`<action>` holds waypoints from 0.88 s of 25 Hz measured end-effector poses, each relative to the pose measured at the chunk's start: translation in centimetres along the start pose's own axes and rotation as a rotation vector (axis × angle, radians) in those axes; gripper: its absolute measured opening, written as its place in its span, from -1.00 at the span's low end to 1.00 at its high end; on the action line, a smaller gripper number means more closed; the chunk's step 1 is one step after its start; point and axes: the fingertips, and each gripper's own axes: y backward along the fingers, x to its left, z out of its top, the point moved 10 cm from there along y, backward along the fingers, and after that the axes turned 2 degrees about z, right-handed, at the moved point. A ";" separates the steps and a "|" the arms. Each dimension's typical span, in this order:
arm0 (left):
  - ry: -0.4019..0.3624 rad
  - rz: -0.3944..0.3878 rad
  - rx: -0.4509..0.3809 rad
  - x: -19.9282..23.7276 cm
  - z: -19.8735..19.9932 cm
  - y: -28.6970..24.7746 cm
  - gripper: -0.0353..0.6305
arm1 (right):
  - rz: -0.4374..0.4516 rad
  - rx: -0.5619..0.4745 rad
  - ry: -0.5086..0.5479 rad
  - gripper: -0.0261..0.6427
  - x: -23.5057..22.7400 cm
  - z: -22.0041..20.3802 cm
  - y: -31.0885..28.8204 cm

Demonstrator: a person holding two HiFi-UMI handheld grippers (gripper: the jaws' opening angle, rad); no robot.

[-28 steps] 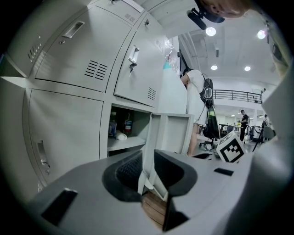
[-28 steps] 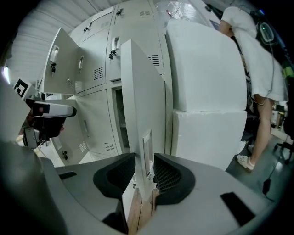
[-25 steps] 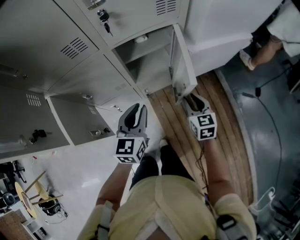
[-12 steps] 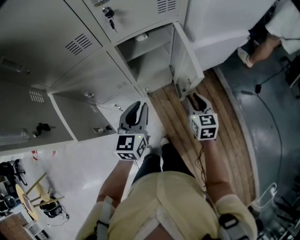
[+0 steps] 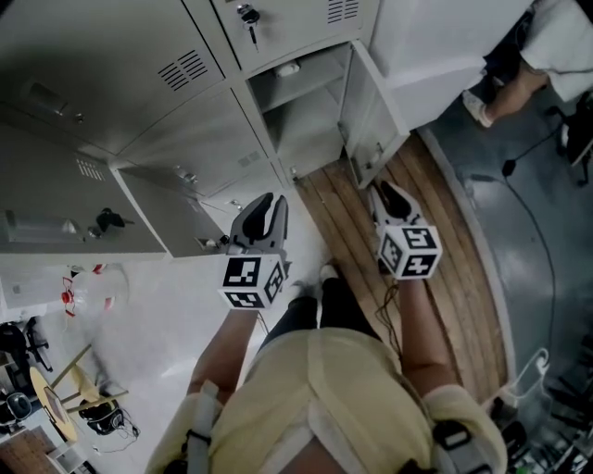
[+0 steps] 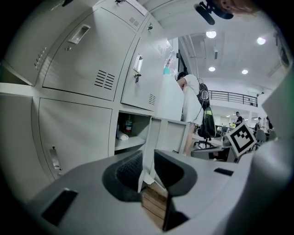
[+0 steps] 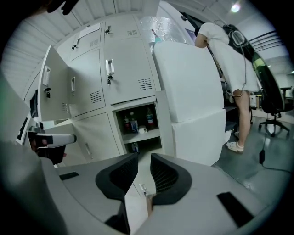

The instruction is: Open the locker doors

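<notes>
The locker door [image 5: 369, 139] is found open at far right. The right tool [image 5: 384, 193], jaws just narrowed about its edge (seemingly unpinched), is held there for steering; the left tool [image 5: 267, 205] is held narrow, empty.

Locker doors [image 5: 213, 139]: pale grey metal, louvred vents, recessed handles. Bottom right door [image 5: 375, 116] swung wide open over wooden floor [image 5: 445, 278], compartment [image 7: 138, 126] behind exposed. Lower left door [image 5: 162, 213] also stands open. Upper doors shut, keys [image 5: 248, 17] hanging from one lock.
</notes>
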 end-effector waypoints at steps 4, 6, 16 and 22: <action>0.003 -0.009 0.010 0.4 0.4 1.5 -0.67 | -0.006 -0.022 -0.007 -0.73 2.2 0.6 1.5; 0.005 -0.012 0.016 0.6 0.5 2.0 -0.69 | -0.005 -0.040 -0.002 -0.77 3.2 0.9 2.1; -0.001 -0.051 0.029 0.5 0.6 4.1 -0.70 | -0.029 -0.052 -0.013 -0.90 6.4 2.0 4.8; 0.019 -0.069 0.018 0.3 0.9 5.4 -0.70 | -0.038 -0.045 -0.016 -0.91 7.6 2.6 5.8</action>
